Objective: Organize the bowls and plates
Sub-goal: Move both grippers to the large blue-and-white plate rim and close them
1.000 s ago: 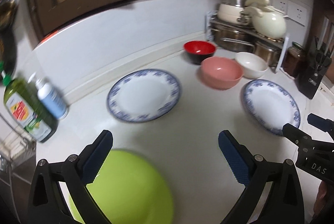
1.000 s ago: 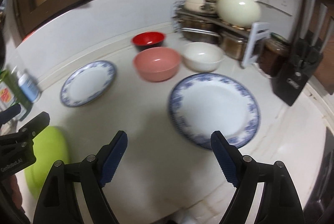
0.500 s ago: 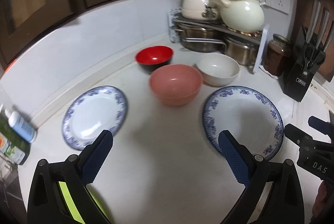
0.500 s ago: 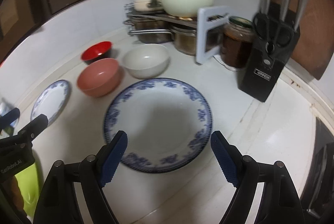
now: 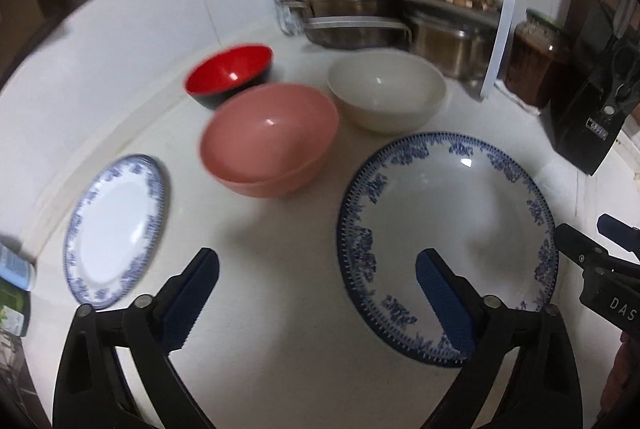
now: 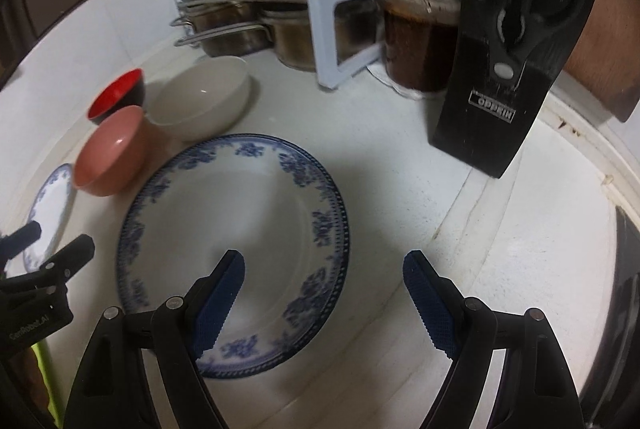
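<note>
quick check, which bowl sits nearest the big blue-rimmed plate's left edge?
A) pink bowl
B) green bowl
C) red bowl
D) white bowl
A: the pink bowl sits right beside the left rim of the large blue-rimmed plate, with the red bowl farther back beyond it.

Left hand-held gripper (image 5: 316,283) with jaws spread wide, holding nothing. Right hand-held gripper (image 6: 323,281) equally wide and bare, at the left one's 3 o'clock.
</note>
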Demonstrator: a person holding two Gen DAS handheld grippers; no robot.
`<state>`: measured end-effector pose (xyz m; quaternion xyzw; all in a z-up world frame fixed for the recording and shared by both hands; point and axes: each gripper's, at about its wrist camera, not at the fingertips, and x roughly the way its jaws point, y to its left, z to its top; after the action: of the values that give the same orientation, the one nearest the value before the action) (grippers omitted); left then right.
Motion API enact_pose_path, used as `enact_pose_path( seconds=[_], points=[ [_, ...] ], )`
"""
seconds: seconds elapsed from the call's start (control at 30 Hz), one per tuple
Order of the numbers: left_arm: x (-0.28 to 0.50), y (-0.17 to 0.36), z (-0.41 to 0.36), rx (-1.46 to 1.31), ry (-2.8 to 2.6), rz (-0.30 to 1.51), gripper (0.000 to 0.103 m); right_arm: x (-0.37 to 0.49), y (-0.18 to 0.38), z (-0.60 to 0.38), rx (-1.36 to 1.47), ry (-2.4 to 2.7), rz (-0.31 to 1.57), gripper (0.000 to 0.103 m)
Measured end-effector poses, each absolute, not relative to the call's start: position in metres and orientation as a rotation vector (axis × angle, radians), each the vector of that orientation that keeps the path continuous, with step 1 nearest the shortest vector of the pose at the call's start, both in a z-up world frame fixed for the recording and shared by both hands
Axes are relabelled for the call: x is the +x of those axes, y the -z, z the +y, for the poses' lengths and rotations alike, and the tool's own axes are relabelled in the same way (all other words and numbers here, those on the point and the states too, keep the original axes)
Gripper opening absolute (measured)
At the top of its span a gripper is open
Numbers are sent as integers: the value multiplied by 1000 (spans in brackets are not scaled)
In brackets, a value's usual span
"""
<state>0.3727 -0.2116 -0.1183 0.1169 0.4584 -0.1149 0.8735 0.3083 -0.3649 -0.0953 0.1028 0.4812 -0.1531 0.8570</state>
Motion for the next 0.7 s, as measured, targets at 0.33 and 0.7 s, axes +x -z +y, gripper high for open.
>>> enact_pose_path(
  seconds=[0.33, 0.7],
  points=[
    [400, 153, -233, 251, 286, 1051, 87, 322, 121, -381, 243, 336, 1068, 72],
    [415, 172, -237, 250, 304, 1102, 65, 330, 138, -386, 251, 333, 1088, 56]
  ],
)
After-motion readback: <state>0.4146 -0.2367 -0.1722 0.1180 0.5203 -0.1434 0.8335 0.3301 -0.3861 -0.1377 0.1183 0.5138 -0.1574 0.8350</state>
